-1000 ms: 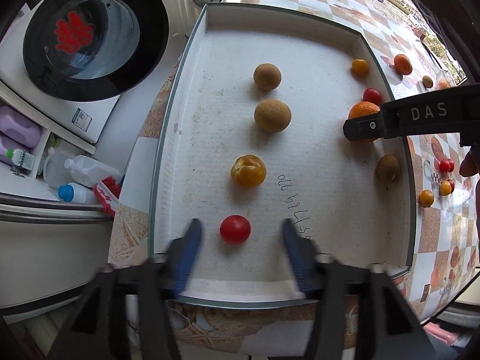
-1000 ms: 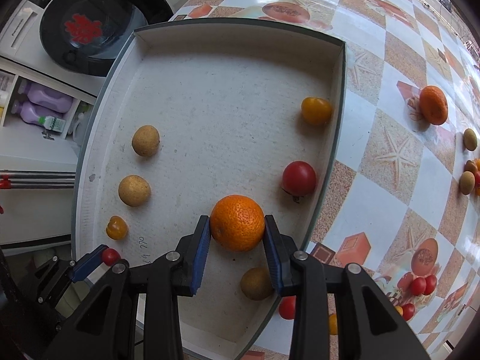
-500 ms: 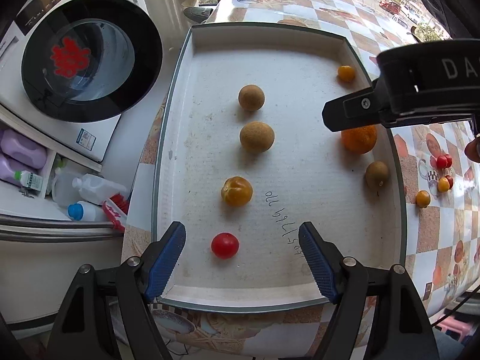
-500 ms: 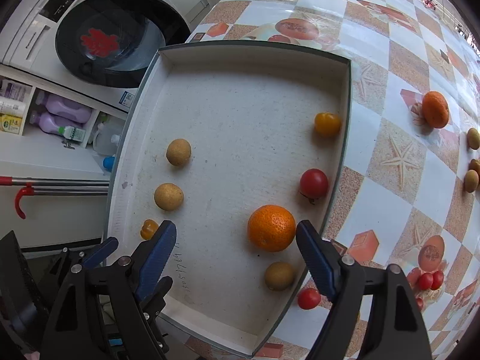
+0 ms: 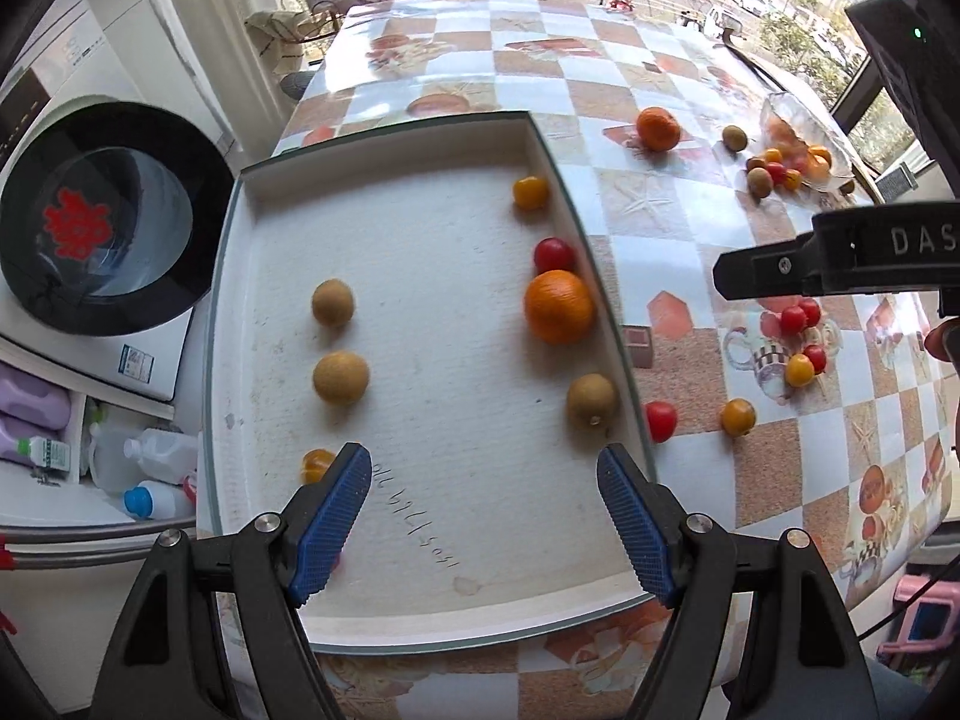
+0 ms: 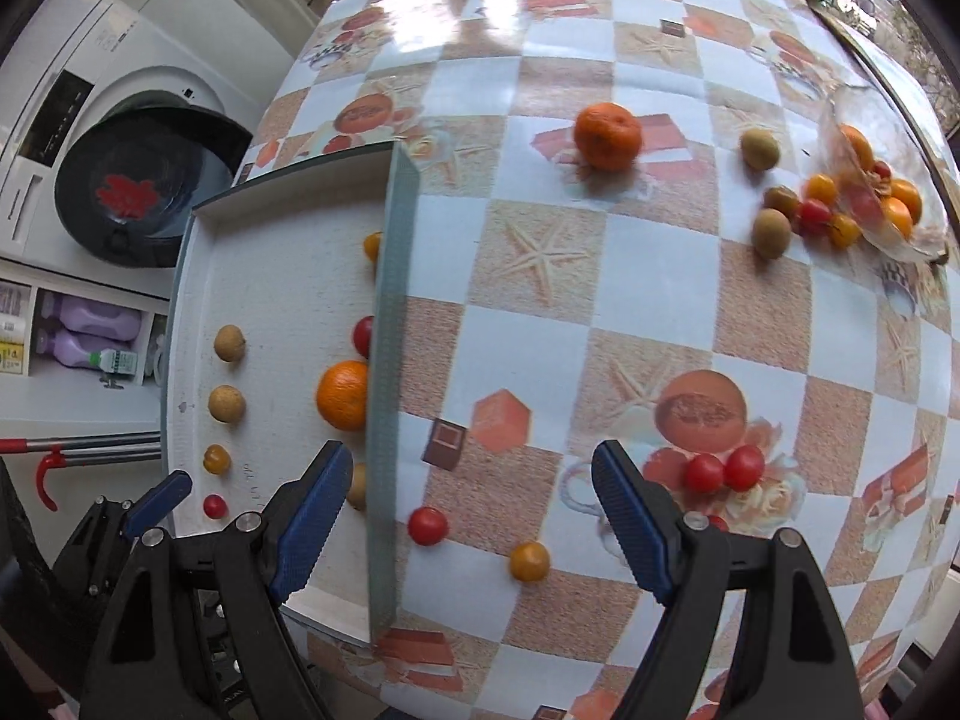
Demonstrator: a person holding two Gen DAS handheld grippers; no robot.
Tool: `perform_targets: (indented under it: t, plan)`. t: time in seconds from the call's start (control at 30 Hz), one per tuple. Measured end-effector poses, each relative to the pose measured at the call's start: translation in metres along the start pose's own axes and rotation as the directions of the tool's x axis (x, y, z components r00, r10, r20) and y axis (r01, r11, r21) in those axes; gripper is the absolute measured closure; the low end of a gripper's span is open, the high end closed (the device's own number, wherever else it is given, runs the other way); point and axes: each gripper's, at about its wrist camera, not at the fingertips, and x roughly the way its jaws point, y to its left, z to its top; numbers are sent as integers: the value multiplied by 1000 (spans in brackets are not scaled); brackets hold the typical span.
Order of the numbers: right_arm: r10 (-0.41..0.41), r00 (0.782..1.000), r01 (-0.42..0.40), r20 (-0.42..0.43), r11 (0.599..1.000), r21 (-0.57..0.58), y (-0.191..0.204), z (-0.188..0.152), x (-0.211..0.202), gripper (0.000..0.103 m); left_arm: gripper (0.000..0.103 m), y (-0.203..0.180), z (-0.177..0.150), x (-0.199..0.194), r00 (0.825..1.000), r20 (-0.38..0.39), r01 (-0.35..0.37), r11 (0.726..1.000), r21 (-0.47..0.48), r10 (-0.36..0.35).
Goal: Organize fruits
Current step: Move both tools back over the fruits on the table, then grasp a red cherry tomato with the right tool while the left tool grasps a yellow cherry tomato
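A white tray (image 5: 420, 228) holds an orange (image 5: 558, 306), a red tomato (image 5: 554, 253), a yellow tomato (image 5: 530, 192) and three brown fruits (image 5: 340, 377). A small orange-yellow fruit (image 5: 315, 462) is half hidden behind my left finger. My left gripper (image 5: 483, 516) hangs open over the tray's near end with nothing between its fingers. My right gripper (image 6: 468, 516) is open and empty over the tablecloth, just right of the tray's wall (image 6: 390, 360). A red tomato (image 6: 427, 525) and a yellow one (image 6: 529, 561) lie just beyond its fingertips. A mandarin (image 6: 607, 135) sits farther back.
A clear bag (image 6: 864, 192) with several small fruits spilling out lies at the table's far right. Two red tomatoes (image 6: 723, 471) rest near my right finger. A washing machine (image 5: 102, 222) and a shelf of bottles (image 5: 150, 462) stand left of the table.
My right gripper opened, let go of the orange in the tray and swung right, out over the tablecloth. My left gripper lifted away from the red tomato and shifted right.
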Motion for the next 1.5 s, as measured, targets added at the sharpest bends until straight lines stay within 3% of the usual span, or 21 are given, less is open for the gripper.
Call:
perform_targets:
  t: [0.4,0.63,0.87,1.0,1.37,1.43,1.5]
  plan:
    - [-96,994,104,-49,968,230,-127,-51,-9,18,24,-79,20,3,995,-14,102,983,151,-102]
    - [-94,994,103,-48,960,261,-150,-52,-8,18,24,-117,22,24,993,-58,115,972,207,-105]
    - [-91,995,97,-39,977,191,-150,-45,-1,19,24,-137,21,46,993,-85,96,966,238,-78]
    - [-93,995,98,-47,987,124,-141,-36,9,38,24,-144,19,57,994,-98,80,964,252,-57]
    - [-14,1000,14,-18,1000,10,-121,-20,19,46,25,-148,10,74,993,-111,64,969,237,-38]
    - [25,999,-24,-21,1000,9,-122,-20,20,54,29,-150,6,73,993,-104,70,969,235,-46]
    - [76,996,-76,-35,997,5,-121,-21,22,72,39,-151,3,71,994,-99,77,967,242,-55]
